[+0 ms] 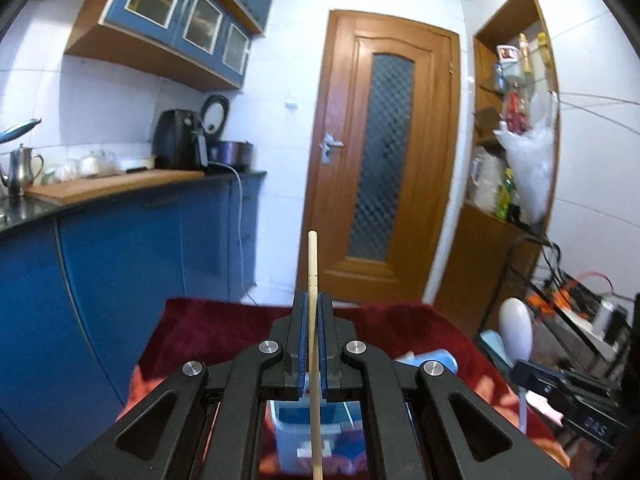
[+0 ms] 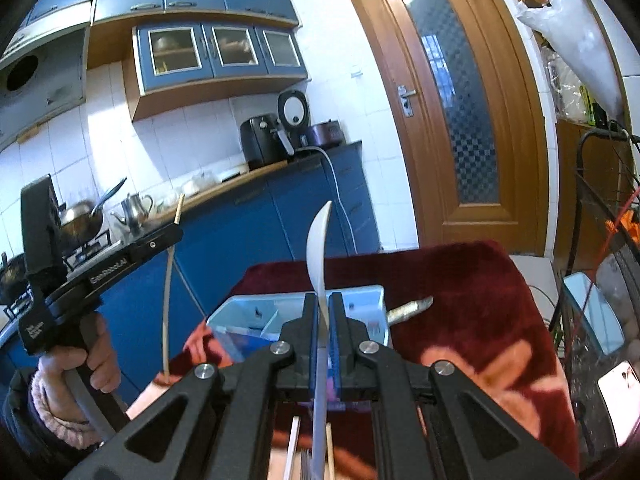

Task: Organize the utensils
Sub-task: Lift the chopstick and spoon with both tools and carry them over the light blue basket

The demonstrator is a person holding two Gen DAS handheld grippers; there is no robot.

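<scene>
My left gripper (image 1: 313, 300) is shut on a wooden chopstick (image 1: 312, 260), which runs between the blue pads and sticks out past the tips. It shows again in the right wrist view as the left gripper (image 2: 168, 236) with the chopstick (image 2: 169, 304), held by a person's hand (image 2: 76, 364). My right gripper (image 2: 324, 300) is shut on a white spoon (image 2: 318, 240), bowl end up and edge-on. The same white spoon (image 1: 516, 328) appears at the right of the left wrist view, pinched by the right gripper (image 1: 520, 372). A light blue divided utensil box (image 2: 360, 300) sits on the dark red cloth (image 2: 460, 300) below both grippers.
A metal handle (image 2: 410, 308) lies on the cloth beside the box. More sticks (image 2: 330, 452) lie under my right gripper. Blue cabinets and a counter (image 1: 120, 188) with appliances stand left, a wooden door (image 1: 380, 152) ahead, and a wire rack (image 2: 600, 240) at right.
</scene>
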